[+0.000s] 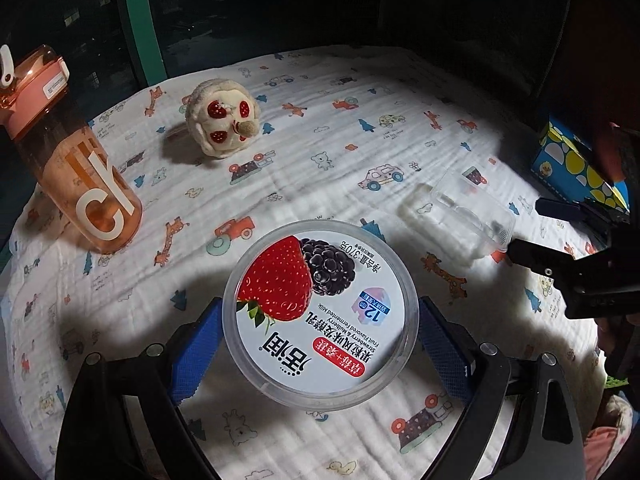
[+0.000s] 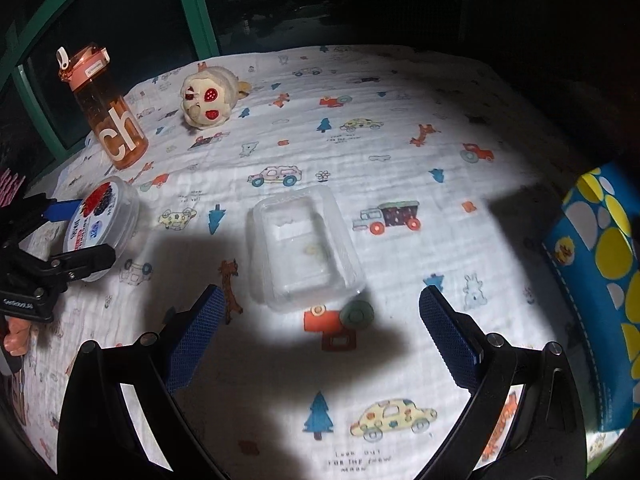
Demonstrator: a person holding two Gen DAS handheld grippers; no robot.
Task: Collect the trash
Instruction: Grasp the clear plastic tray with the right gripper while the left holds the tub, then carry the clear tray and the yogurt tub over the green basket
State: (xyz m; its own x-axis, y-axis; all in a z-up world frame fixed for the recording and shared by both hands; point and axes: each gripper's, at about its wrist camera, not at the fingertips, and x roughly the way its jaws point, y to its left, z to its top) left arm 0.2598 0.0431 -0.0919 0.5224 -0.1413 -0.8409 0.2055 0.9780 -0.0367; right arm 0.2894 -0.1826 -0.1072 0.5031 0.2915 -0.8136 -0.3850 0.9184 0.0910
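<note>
Left gripper [image 1: 320, 336] jaws apparently clamping yogurt tub [image 1: 320, 312]; right gripper [image 2: 320, 332] jaws wide, clear tray [image 2: 306, 248] just ahead, lengthwise.

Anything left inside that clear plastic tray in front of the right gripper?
The clear plastic tray lies open-side up on the printed cloth. Inside are only a small yellowish residue and a whitish smear. Nothing solid shows; glare blurs the corners.

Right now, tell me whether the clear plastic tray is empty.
Nearly empty: the clear plastic tray lies open side up, holding only small pale scraps.
</note>
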